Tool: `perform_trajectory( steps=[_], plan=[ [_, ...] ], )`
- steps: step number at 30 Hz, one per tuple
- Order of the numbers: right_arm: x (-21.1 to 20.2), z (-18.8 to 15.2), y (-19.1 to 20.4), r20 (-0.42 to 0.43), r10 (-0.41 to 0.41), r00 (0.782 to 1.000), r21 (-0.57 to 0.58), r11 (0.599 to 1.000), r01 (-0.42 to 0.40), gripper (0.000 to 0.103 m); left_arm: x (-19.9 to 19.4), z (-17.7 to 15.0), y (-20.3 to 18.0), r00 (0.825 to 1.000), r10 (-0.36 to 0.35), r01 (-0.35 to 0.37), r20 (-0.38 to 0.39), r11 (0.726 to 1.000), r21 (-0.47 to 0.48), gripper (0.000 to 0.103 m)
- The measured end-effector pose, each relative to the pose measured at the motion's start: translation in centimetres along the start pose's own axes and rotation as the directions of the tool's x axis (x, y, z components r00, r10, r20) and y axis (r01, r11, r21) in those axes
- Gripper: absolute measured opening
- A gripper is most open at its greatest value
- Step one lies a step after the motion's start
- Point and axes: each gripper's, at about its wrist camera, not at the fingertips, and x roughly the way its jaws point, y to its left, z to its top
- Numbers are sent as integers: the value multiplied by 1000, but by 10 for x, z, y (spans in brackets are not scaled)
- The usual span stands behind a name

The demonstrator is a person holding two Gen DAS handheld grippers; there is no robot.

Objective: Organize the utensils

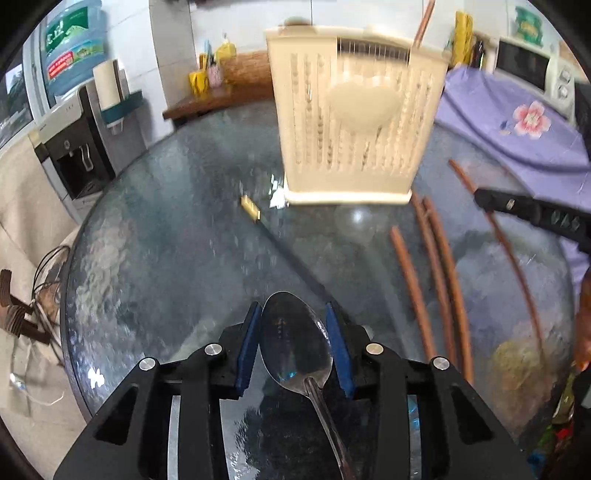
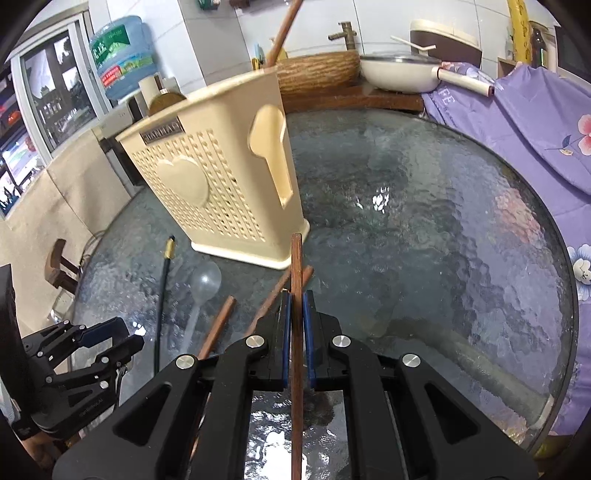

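Observation:
My left gripper (image 1: 293, 314) stands around the bowl of a metal spoon (image 1: 295, 339) on the glass table; its blue pads (image 1: 248, 343) touch or nearly touch the bowl's sides. My right gripper (image 2: 296, 295) is shut on a brown wooden chopstick (image 2: 296, 258) that points toward the cream utensil holder (image 2: 218, 177). The holder (image 1: 351, 118) stands upright at the table's middle, with one chopstick (image 1: 423, 26) standing in it. Several more brown chopsticks (image 1: 436, 266) lie right of the spoon. A black chopstick with a gold tip (image 1: 251, 210) lies on the glass. The left gripper also shows in the right wrist view (image 2: 110, 339).
The round textured glass table (image 2: 424, 221) carries everything. A clear plastic spoon (image 2: 205, 284) lies near the holder. A purple floral cloth (image 2: 535, 129) borders the right side. A white pan (image 2: 399, 74) and wooden counter stand behind; a water dispenser (image 1: 74, 147) stands at left.

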Motion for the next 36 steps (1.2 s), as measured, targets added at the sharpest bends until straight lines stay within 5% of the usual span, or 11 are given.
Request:
perform_trajectory(
  steps=[7, 15, 36],
  plan=[
    [-38, 11, 6, 100, 57, 993, -9, 998, -56, 7, -43, 19, 10, 986, -49, 53, 162, 998, -19, 35],
    [-88, 19, 21, 208, 94, 974, -76, 994, -80, 7, -71, 25, 14, 960, -108, 115, 259, 993, -10, 35],
    [-125, 24, 42, 264, 138, 955, -137, 985, -104, 7, -101, 35, 23, 932, -175, 184, 319, 983, 1, 33]
  ],
)
